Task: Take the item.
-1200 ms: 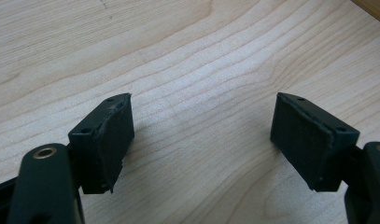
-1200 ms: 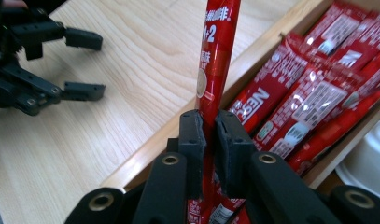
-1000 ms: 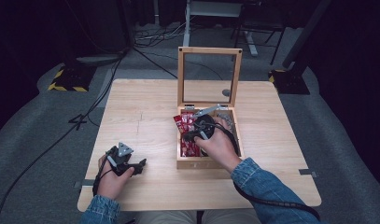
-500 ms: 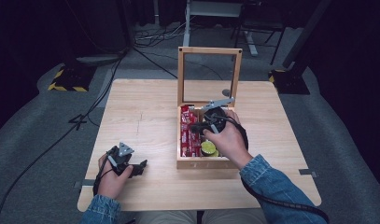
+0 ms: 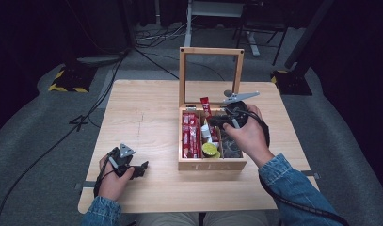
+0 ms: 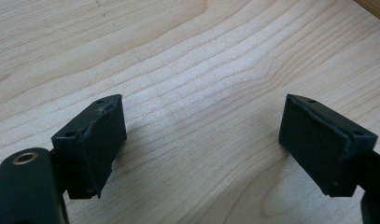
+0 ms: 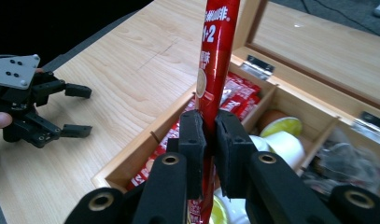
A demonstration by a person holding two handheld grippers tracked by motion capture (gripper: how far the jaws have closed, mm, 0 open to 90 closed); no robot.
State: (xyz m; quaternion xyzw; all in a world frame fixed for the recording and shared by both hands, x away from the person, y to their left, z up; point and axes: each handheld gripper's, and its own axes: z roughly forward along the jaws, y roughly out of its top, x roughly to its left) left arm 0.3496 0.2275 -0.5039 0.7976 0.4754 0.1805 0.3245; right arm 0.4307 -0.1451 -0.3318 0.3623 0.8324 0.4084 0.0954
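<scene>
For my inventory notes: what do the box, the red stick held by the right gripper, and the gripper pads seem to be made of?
Box: light wood, matt, with visible grain; its lid seems to frame a clear pane.
Red stick: glossy printed film, probably plastic or foil, judging by its sheen.
Right gripper pads: black, matt, likely foam or rubber.

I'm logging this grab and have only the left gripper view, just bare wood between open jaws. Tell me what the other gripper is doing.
Observer: The right gripper is shut on a red sachet stick, clamped partway up its length.
Operator: Say where it is holding that.
Observer: Above the wooden box, whose lid stands open at the far side.
Operator: List what else the box holds.
Observer: More red sachets in its left compartment, small white pods and a yellow-green topped cup in the middle one, dark packets on the right.
Operator: Now place my gripper.
Observer: The left gripper rests open on the table, left of the box.
</scene>
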